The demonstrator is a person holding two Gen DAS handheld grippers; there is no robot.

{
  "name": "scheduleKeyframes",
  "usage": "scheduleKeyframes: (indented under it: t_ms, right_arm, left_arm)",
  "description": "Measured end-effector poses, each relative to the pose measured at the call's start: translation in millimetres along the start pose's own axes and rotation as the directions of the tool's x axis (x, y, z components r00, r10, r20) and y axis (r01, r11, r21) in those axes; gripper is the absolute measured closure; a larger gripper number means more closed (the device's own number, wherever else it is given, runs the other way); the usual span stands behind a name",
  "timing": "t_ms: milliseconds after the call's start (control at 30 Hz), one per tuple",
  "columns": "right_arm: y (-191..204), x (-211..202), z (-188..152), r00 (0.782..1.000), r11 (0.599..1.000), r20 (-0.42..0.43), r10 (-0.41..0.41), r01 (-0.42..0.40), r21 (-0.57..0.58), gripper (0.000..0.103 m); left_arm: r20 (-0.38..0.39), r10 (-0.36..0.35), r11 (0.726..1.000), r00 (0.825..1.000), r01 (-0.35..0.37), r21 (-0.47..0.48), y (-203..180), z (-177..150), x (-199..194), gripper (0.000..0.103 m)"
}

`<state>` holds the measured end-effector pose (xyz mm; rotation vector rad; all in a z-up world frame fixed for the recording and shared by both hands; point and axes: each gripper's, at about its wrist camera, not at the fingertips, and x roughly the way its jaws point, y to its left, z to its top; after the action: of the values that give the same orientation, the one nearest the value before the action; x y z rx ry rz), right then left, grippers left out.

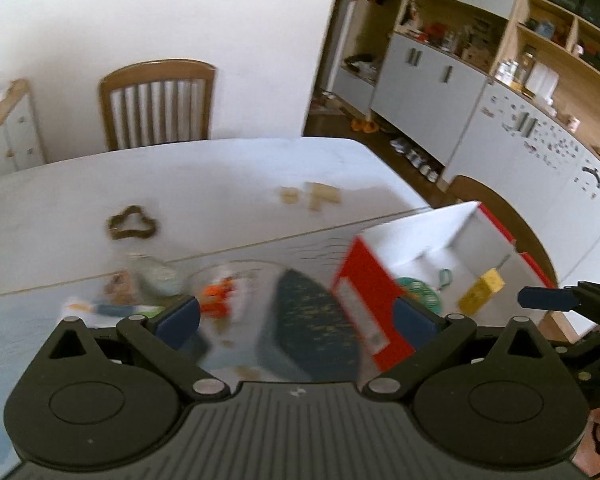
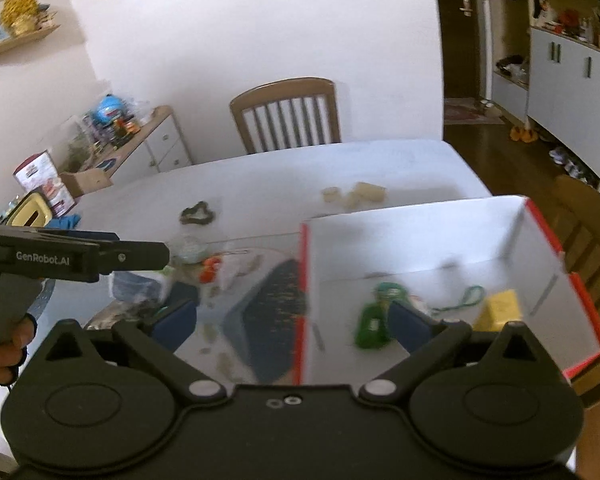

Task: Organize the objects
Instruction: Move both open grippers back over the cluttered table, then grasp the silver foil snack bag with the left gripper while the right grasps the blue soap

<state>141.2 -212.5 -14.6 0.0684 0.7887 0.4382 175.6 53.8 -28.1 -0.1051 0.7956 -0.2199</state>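
Note:
A white cardboard box with red edges (image 2: 420, 236) stands on the table's right side; it also shows in the left wrist view (image 1: 428, 240). Inside lie a green object (image 2: 374, 326), a green cord (image 2: 466, 298) and a yellow block (image 2: 500, 308). A dark blue patterned object (image 1: 312, 320) lies left of the box. Small items sit further left, among them an orange piece (image 1: 216, 298). My left gripper (image 1: 296, 320) is open above the dark object. My right gripper (image 2: 292, 320) is open and empty over the box's left wall. Both views are blurred.
A dark cookie-cutter shape (image 1: 132, 224) and tan blocks (image 1: 312, 196) lie further back on the white table (image 1: 220, 176). A wooden chair (image 1: 158, 104) stands behind it, another chair (image 2: 588, 232) at the right. Cabinets (image 1: 500, 128) line the right wall.

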Motion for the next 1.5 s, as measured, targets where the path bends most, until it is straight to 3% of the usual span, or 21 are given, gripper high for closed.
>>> scheduleKeyframes:
  t_ms: [333, 633, 900, 1267, 1500]
  right_arm:
    - [63.7, 35.8, 1.7, 0.997, 0.997, -0.052, 0.049, -0.052, -0.051, 0.001]
    - [106.1, 81.1, -0.8, 0.991, 0.987, -0.117, 0.066, -0.082, -0.138, 0.002]
    - [125.4, 126.4, -5.9, 0.978, 0.976, -0.194, 0.072, -0.109, -0.187, 0.008]
    - [133.3, 177.8, -15.3, 0.959, 0.965, -0.282, 0.038, -0.108, -0.239, 0.013]
    - [142.6, 203.0, -23.6, 0.943, 0.946, -0.330, 0.030, -0.133, -0.296, 0.027]
  left_arm:
    - [0.043, 0.119, 0.993, 0.992, -0.119, 0.000, 89.0, -24.8, -32.5, 0.000]
    - [0.007, 0.124, 0.992, 0.992, -0.124, 0.013, 139.6, -63.9, -28.1, 0.000]
    - [-0.041, 0.084, 0.991, 0.996, -0.079, 0.105, 142.6, -100.4, -7.1, 0.000]
    - [-0.060, 0.091, 0.987, 0.994, -0.082, 0.135, 151.4, -121.6, 25.3, 0.000]
    - [-0.065, 0.112, 0.983, 0.991, -0.102, 0.150, 151.8, -126.9, 38.8, 0.000]
